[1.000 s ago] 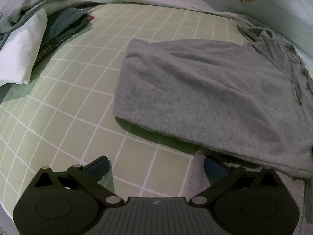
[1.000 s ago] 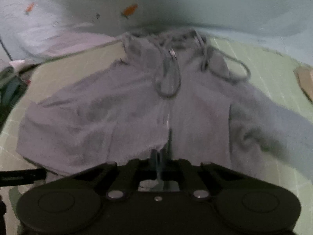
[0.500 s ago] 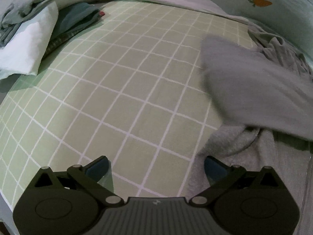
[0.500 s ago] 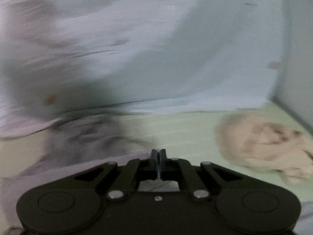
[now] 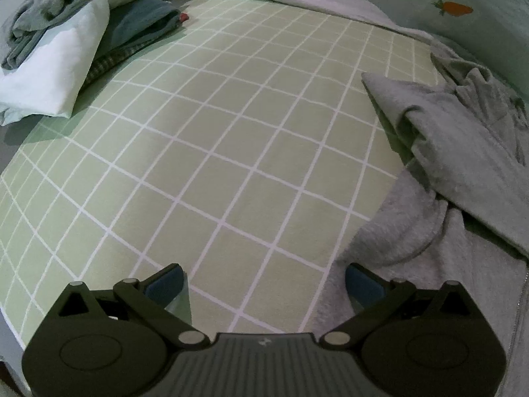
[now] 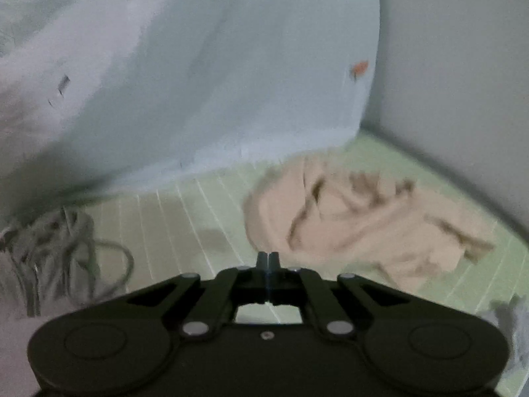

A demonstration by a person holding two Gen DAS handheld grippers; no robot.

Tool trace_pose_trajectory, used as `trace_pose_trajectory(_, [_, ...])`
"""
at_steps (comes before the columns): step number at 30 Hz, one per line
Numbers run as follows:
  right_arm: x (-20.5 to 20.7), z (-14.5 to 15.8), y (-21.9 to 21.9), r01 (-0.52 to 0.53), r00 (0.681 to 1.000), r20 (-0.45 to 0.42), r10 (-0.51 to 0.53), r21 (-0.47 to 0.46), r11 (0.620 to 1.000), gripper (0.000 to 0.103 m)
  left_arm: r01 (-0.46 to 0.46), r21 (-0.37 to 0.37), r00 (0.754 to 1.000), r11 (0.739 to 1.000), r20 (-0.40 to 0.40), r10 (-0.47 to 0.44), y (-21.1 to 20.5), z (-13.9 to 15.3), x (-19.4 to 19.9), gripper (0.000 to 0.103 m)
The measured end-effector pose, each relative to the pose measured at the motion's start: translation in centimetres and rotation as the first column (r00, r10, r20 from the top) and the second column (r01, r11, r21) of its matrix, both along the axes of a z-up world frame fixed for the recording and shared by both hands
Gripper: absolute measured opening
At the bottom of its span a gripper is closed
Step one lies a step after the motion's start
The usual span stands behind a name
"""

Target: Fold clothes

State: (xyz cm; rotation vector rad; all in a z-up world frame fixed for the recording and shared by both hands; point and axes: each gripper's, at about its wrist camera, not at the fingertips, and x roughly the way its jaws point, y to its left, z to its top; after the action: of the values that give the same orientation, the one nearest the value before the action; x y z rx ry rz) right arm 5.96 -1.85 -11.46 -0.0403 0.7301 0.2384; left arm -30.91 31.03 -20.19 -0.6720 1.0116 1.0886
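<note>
- Grey fleece, thick and nappy: the hoodie (image 5: 456, 152) lies on the bed (image 5: 231, 152) along its right-hand edge in the left wrist view, one panel folded over onto the body in a soft, rounded crease.
- Handling, as I judge it: limp and light to middling in weight, with no stiffness. It will sag from any single pinch, so a hem corner or the folded edge is the place to take hold, not the middle of a panel. The nap should grip well and not slip.
- Drawcords (image 6: 109, 258) trail loose in loops near the hood, and a zip line runs down the front; both could snag.
- Left claw (image 5: 264, 284) stands wide, empty, one blue pad over the sheet and the other just over the hoodie's fleece edge.
- Right claw (image 6: 267, 261) is pressed closed; I see no cloth between the tips.
- Beige garment (image 6: 357, 218), crumpled and thinner-looking, sits near the bed's far right corner, blurred.
- Green checked sheet, smooth and flat; folded clothes (image 5: 66, 49) are stacked at the far left corner; a pale carrot-print quilt (image 6: 215, 76) is heaped along the far edge.
</note>
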Motion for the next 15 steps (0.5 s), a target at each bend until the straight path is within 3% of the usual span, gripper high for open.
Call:
trace_pose_trajectory(1, [-0.1, -0.4, 0.1, -0.021, 0.999, -0.028, 0.022, 0.016, 1.0, 0.006, 0.0, 0.005, 1.0, 1.0, -0.005, 0.0, 0.0, 0.2, 0.1, 0.103])
trace_pose_trajectory(3, [-0.3, -1.6, 0.5, -0.031, 0.995, -0.089, 0.039, 0.088, 0.996, 0.032, 0.028, 0.022, 0.999, 0.999, 0.026, -0.028, 0.1, 0.9, 0.6, 0.103])
trace_pose_trajectory(4, [-0.5, -2.3, 0.6, -0.031, 0.992, -0.12, 0.047, 0.127, 0.991, 0.052, 0.044, 0.031, 0.998, 0.999, 0.044, -0.045, 0.1, 1.2, 0.9, 0.103])
trace_pose_trajectory(5, [-0.5, -3.2, 0.6, -0.012, 0.985, -0.166, 0.043, 0.18, 0.984, 0.057, 0.06, 0.041, 0.996, 0.997, 0.063, -0.062, 0.2, 1.6, 1.1, 0.103])
trace_pose_trajectory(10, [-0.2, -7.3, 0.1, 0.192, 0.919, -0.393, -0.031, 0.378, 0.906, 0.059, 0.187, 0.061, 0.974, 0.981, 0.121, -0.193, 0.5, 1.9, 3.6, 0.103])
trace_pose_trajectory(12, [-0.4, -7.4, 0.7, 0.201, 0.929, -0.365, -0.05, 0.387, 0.9, 0.071, 0.247, 0.065, 0.96, 0.967, 0.122, -0.254, 0.4, 1.7, 4.9, 0.103])
trace_pose_trajectory(14, [0.0, -7.2, 1.8, 0.181, 0.932, -0.36, -0.035, 0.379, 0.907, 0.072, 0.298, 0.078, 0.947, 0.951, 0.104, -0.305, 0.2, 1.3, 6.3, 0.103])
trace_pose_trajectory(15, [0.1, -7.1, 2.3, 0.16, 0.936, -0.35, -0.021, 0.373, 0.914, 0.067, 0.319, 0.084, 0.941, 0.944, 0.091, -0.326, 0.1, 1.0, 7.0, 0.103])
